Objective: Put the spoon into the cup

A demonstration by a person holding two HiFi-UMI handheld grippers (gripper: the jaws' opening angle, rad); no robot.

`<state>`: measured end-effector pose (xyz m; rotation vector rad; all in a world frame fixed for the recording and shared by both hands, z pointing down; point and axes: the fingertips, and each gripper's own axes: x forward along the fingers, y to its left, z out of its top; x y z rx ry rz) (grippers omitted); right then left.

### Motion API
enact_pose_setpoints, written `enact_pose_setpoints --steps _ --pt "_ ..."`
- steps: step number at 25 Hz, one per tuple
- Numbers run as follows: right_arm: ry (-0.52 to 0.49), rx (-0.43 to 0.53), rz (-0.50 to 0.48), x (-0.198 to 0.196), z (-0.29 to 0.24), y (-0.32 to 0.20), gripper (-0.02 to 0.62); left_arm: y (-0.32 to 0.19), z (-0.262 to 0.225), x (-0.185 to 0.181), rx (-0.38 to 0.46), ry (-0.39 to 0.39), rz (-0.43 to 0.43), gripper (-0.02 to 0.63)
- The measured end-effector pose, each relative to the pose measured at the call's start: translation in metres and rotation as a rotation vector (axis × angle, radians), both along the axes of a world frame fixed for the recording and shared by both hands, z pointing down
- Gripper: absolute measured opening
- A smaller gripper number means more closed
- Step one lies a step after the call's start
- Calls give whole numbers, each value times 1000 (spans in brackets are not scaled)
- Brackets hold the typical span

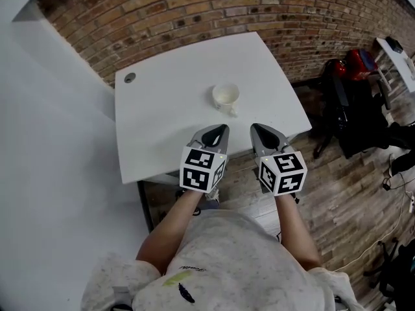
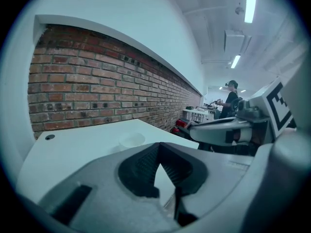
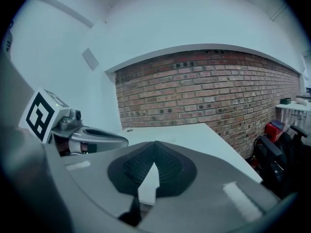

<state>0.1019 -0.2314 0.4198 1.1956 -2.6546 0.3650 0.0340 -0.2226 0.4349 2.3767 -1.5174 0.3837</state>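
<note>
**Near edge of the table (image 1: pixel 162 128): nothing grabbed**

Your left gripper (image 1: pixel 222 129) and right gripper (image 1: pixel 257 128) hover side by side there, each with jaws closed tip to tip on nothing. Your cup (image 1: pixel 225 96) stands just beyond them, about mid-table (small pale bit (image 1: pixel 231 112) touching its near side, too small to identify).

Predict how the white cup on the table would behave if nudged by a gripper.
The cup looks small and seems empty, so it is probably light and would slide on the smooth white table. It stands upright and looks low and wide, so a low push is unlikely to tip it; a rim push might.
</note>
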Motion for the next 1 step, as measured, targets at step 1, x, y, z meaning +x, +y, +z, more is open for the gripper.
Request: enact_pose_setpoints --steps 1 --pt "-1 0 0 0 0 1 11 1 0 0 0 0 1 -3"
